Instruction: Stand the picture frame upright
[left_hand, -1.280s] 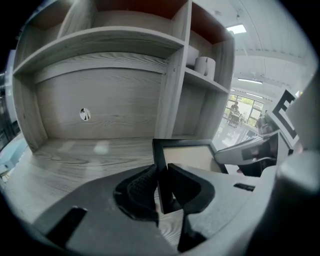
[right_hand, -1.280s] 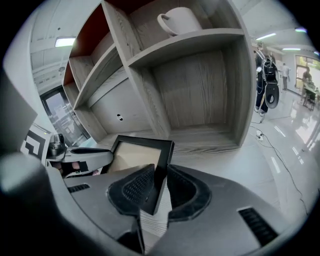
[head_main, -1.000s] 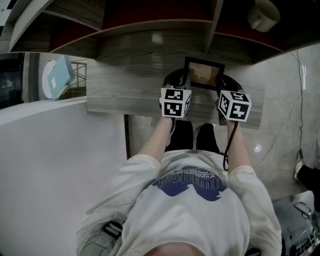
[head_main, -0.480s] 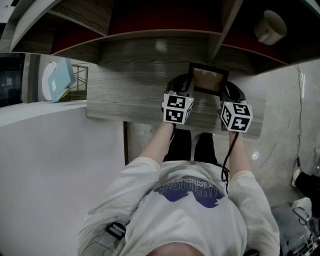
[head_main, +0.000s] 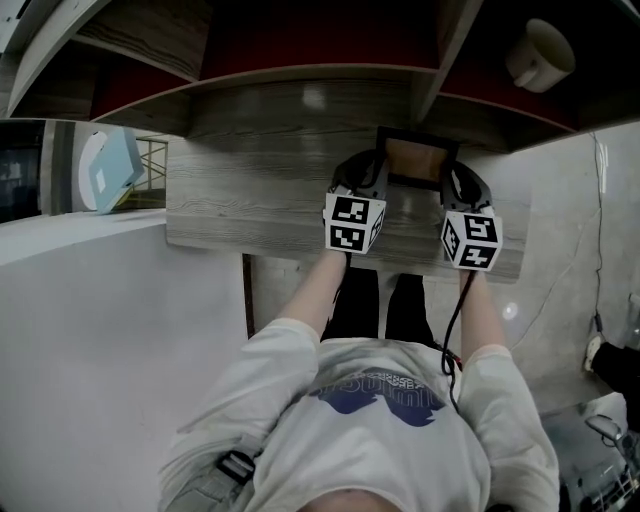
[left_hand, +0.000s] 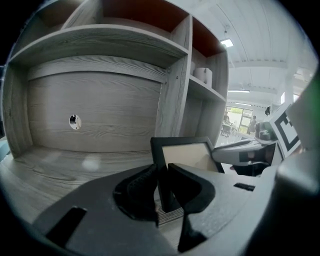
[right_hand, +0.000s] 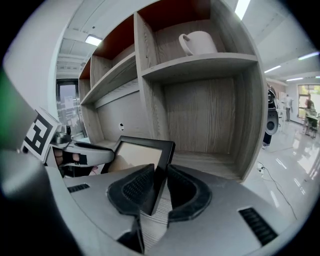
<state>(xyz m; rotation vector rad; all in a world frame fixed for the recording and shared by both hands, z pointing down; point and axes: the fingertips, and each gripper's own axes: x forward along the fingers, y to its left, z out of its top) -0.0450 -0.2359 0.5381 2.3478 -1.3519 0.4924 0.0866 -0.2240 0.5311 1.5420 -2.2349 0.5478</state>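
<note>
Picture frame right in the middle of the action: black border, pale tan panel inside, standing close to upright on its lower edge on the grey wood-grain desk. It sits squarely between the two tools, one on each side edge.

Over to the left hand-held gripper: its dark padded jaws are nearly together and pinch the frame's left border, with the panel showing just past them to the right. The right hand-held gripper mirrors it, its ribbed pads clamped on the frame's right border, the panel running off to its left.

From the head view, both forearms reach straight ahead side by side, well out from the body, wrists level with each other. Each tool points forward and a little downward at the desk, its marker cube turned up toward the camera. Above and to the right of the right hand-held gripper, a pale mug sits on a shelf.
</note>
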